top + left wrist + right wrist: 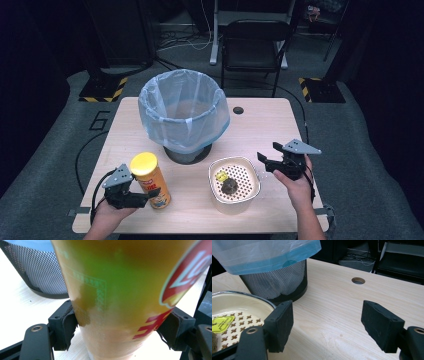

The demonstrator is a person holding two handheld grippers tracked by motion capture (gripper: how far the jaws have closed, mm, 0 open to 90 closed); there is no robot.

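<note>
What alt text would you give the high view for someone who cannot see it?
The left gripper clamps an orange chip can with a yellow lid on a wooden table. The right gripper hovers open beside a cream strainer bowl; a bag-lined mesh bin stands behind.

the surface (260,130) under my jaws looks like pale wood laminate, smooth and matt. the can (151,181) between my left jaws has a glossy printed wall and a yellow plastic lid. behind the can, the bin (279,283) is black metal mesh, lined with a thin, crinkled, translucent blue plastic bag (182,107). right of the can, the bowl (233,165) looks glossy cream. my jaw pads (280,325) are matt black, rubbery.
</note>
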